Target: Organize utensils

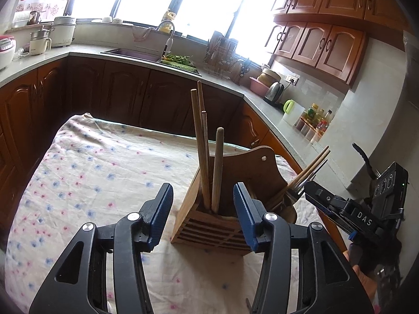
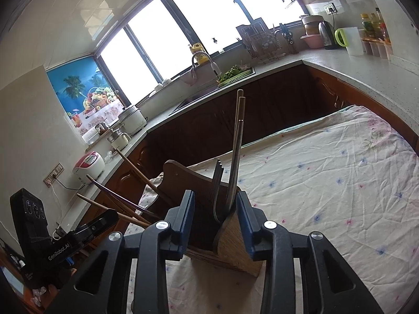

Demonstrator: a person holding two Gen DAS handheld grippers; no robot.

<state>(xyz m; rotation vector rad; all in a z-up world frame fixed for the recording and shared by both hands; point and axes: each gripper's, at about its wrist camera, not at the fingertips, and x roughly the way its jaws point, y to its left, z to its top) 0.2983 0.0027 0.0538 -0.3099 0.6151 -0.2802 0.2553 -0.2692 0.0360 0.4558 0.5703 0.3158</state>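
both black blue-padded grippers, left [image 1: 203, 209] and right [image 2: 215, 218], spread empty around slatted wooden utensil holder [image 1: 209, 231], likely since wooden chopsticks [image 1: 200, 141] and metal fork [image 2: 218, 183] already stand inside.

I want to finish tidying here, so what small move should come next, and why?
Probably back both tongs away: each is open and empty, all visible utensils already stand in the wooden holder, and nothing loose shows on the floral cloth.
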